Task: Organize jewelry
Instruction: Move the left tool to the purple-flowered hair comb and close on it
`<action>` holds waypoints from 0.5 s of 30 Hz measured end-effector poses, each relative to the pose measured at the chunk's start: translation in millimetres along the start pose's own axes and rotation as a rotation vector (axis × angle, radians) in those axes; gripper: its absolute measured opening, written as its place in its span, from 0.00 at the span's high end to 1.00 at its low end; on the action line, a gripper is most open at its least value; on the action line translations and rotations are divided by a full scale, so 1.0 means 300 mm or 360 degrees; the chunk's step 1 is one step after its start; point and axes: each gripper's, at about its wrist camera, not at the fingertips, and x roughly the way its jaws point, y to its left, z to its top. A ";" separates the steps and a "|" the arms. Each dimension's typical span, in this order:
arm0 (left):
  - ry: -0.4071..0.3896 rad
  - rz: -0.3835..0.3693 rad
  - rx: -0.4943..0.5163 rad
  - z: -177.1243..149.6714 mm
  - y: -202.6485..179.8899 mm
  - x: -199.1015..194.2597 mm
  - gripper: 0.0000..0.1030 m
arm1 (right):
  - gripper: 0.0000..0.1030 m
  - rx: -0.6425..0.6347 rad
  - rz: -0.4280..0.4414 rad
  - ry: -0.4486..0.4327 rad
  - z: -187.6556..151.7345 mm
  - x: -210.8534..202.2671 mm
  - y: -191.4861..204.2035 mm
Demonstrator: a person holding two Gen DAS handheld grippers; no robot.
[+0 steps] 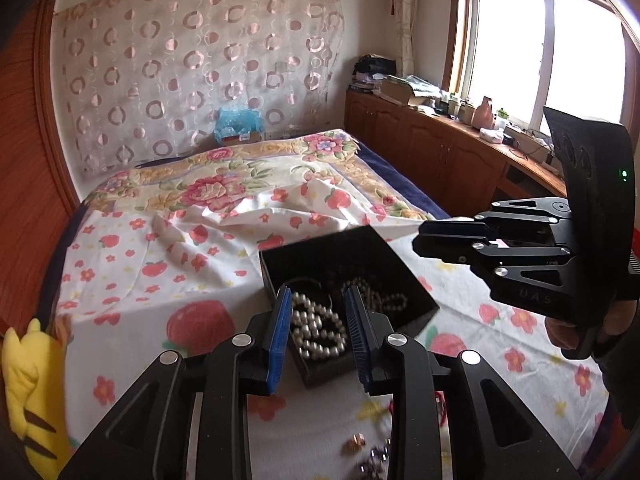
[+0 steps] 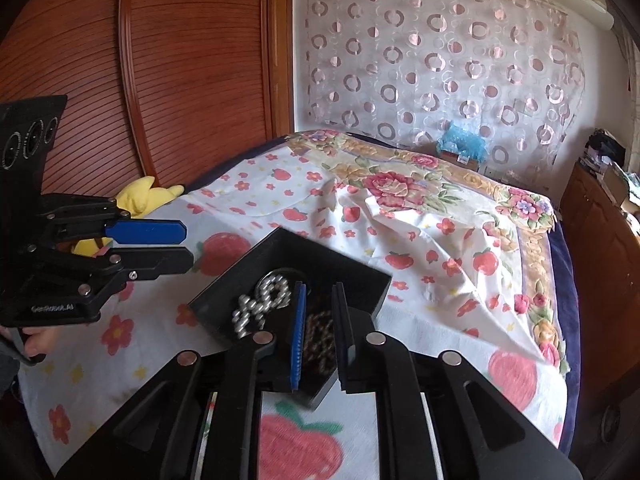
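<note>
An open black box (image 1: pixel 360 248) sits on the strawberry-print sheet. A white pearl necklace (image 1: pixel 316 332) lies coiled in it beside a dark brown bead string (image 1: pixel 380 296). My left gripper (image 1: pixel 318 292) hangs over the box, open, its blue pads either side of the pearls with gaps showing. In the right wrist view, my right gripper (image 2: pixel 319 288) stands slightly open above the brown beads (image 2: pixel 320 340) in the box (image 2: pixel 320 256), and the pearls (image 2: pixel 264 300) lie to its left. Each gripper shows in the other's view: right gripper (image 1: pixel 418 240), left gripper (image 2: pixel 189 246).
Several loose jewelry pieces (image 1: pixel 354 442) and a red item (image 1: pixel 440 408) lie on the sheet near me. A yellow plush toy (image 1: pixel 28 380) sits at the bed's left edge by the wooden wardrobe (image 2: pixel 180 80). A cluttered cabinet (image 1: pixel 440 148) runs along the right wall.
</note>
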 end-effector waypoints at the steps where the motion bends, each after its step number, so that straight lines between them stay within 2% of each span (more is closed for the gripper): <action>1: 0.0004 0.0000 0.0001 -0.010 -0.003 -0.007 0.74 | 0.85 0.0000 0.0003 0.0002 -0.017 -0.011 0.010; 15: 0.0094 -0.0031 -0.0051 -0.217 -0.070 -0.097 0.73 | 0.85 0.0125 -0.0003 0.0074 -0.281 -0.108 0.107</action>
